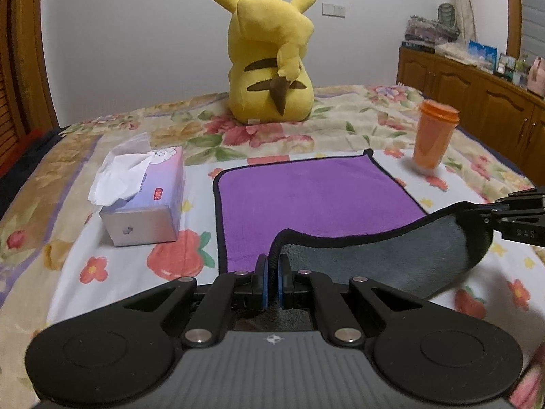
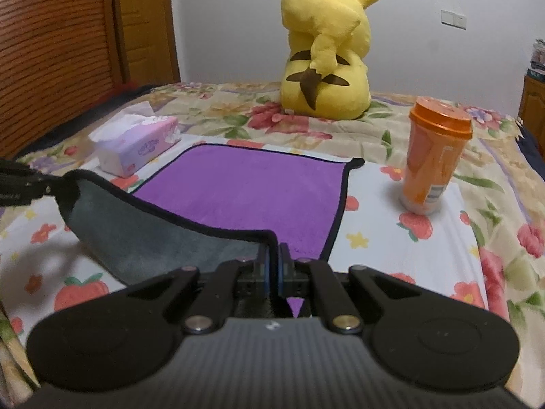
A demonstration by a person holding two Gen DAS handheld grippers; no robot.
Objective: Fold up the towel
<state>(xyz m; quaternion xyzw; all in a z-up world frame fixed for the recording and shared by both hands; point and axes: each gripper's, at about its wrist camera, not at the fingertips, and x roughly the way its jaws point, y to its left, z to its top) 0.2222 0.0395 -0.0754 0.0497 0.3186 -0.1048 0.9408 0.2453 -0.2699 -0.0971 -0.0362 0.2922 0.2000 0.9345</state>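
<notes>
A towel (image 1: 306,197), purple on top with a grey underside and black trim, lies on a floral bedspread; it also shows in the right wrist view (image 2: 245,187). My left gripper (image 1: 273,262) is shut on the towel's near left corner. My right gripper (image 2: 272,255) is shut on the near right corner; it shows at the right edge of the left wrist view (image 1: 490,218). The near edge is lifted off the bed and curls over, showing the grey underside (image 1: 391,262). The far half lies flat.
A tissue box (image 1: 143,197) stands left of the towel. An orange lidded cup (image 1: 434,134) stands at its far right corner. A yellow Pikachu plush (image 1: 272,64) sits behind. A wooden cabinet (image 1: 477,88) is to the right of the bed.
</notes>
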